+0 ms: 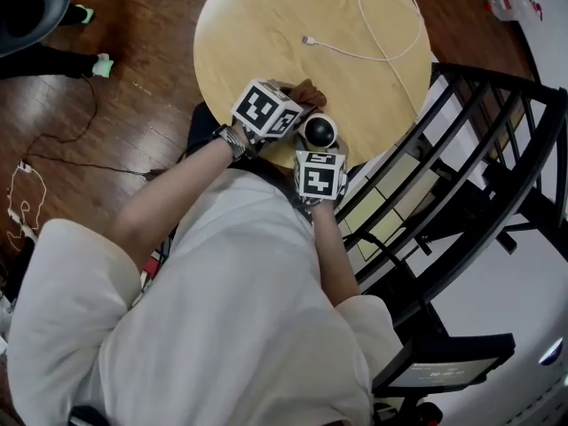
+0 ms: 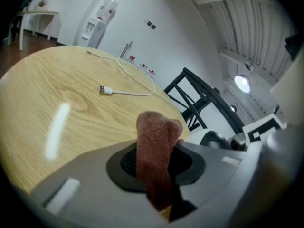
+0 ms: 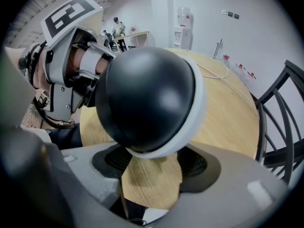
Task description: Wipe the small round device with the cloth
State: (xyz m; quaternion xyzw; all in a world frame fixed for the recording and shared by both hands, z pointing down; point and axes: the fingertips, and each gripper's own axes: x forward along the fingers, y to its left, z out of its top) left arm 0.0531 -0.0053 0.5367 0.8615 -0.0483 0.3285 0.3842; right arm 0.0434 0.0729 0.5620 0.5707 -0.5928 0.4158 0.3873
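Note:
The small round device (image 1: 318, 131), a black dome with a white rim, hangs over the near edge of the round wooden table (image 1: 266, 25). My right gripper (image 1: 319, 153) is shut on it from below; in the right gripper view the dome (image 3: 147, 96) fills the space between the pads (image 3: 194, 163). My left gripper (image 1: 300, 103) is just left of the device and is shut on a brown cloth (image 1: 308, 91). In the left gripper view the cloth (image 2: 154, 146) stands up in a folded strip between the jaws, and the device (image 2: 213, 139) shows close by on the right.
A white USB cable (image 1: 373, 51) loops across the far part of the table; its plug (image 2: 105, 90) lies ahead of the left gripper. A black metal chair (image 1: 461, 176) stands hard against the table's right side. Another person's feet (image 1: 93, 65) are on the wooden floor at the top left.

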